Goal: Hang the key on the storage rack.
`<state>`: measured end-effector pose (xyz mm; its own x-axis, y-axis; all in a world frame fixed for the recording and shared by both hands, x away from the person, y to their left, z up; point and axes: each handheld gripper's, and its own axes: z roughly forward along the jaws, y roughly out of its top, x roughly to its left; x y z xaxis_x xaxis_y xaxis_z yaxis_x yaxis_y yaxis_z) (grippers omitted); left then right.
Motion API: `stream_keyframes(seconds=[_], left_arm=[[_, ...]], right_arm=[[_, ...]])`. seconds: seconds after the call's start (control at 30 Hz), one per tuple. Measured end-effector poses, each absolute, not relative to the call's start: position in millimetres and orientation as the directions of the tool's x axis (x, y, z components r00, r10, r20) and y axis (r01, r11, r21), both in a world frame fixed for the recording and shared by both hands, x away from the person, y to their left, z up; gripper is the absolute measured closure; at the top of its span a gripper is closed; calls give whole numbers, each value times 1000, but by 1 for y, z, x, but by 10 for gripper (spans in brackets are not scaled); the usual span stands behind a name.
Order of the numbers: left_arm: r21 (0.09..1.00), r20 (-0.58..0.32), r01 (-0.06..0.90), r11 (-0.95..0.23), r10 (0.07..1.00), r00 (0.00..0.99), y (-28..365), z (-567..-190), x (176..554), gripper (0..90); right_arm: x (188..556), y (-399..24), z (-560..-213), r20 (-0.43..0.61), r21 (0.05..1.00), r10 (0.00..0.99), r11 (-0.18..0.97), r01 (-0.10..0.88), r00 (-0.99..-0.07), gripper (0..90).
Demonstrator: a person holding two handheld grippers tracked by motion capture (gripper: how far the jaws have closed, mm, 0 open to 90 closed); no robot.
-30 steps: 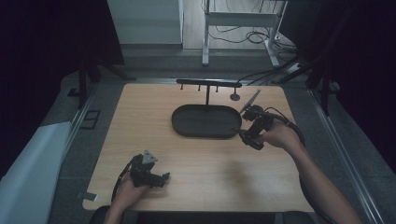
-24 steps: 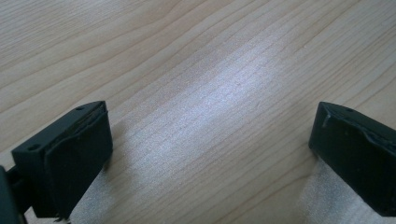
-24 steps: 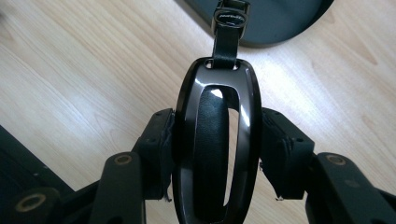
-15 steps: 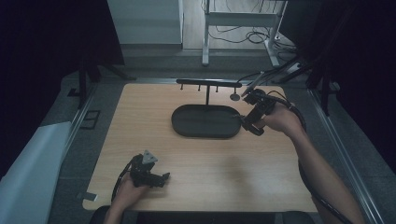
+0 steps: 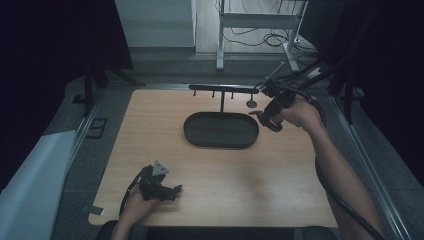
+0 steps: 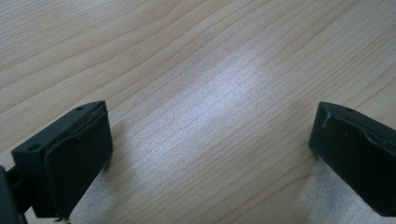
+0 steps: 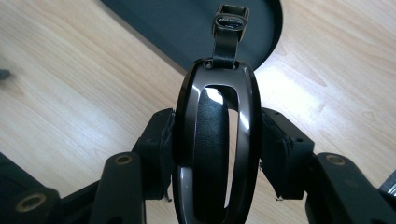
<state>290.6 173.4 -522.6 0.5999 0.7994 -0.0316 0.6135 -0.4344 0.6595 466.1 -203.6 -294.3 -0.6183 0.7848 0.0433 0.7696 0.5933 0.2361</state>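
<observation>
My right gripper (image 5: 266,119) is shut on a glossy black oval piece (image 7: 186,112) with a slot down its middle and a short strap loop (image 7: 229,21) at its far end. The pads (image 7: 161,140) press on both of its sides. It hangs in the air by the right end of the black oval tray (image 5: 192,131), just below the right tip of the hook rack (image 5: 223,88). My left gripper (image 5: 167,190) rests near the table's front left; in the left gripper view the gripper (image 6: 215,135) stands open over bare wood.
The rack's bar carries several small pegs and stands on a post behind the tray. A small round dark item (image 5: 251,103) sits by the rack's right end. The wooden table (image 5: 150,130) has grey floor, cables and a metal frame beyond it.
My right hand has risen and moved toward the far side with the black piece, from beside the tray to just under the rack's right end. The left hand has stayed put.
</observation>
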Motion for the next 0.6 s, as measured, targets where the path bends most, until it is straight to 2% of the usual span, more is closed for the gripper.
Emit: stream_keyframes(seconds=[0.6], left_arm=[[660, -32, 613, -434, 799, 600, 173, -523, 291, 0]], right_arm=[[489, -196, -272, 24, 258, 815, 555, 791, -579, 488]])
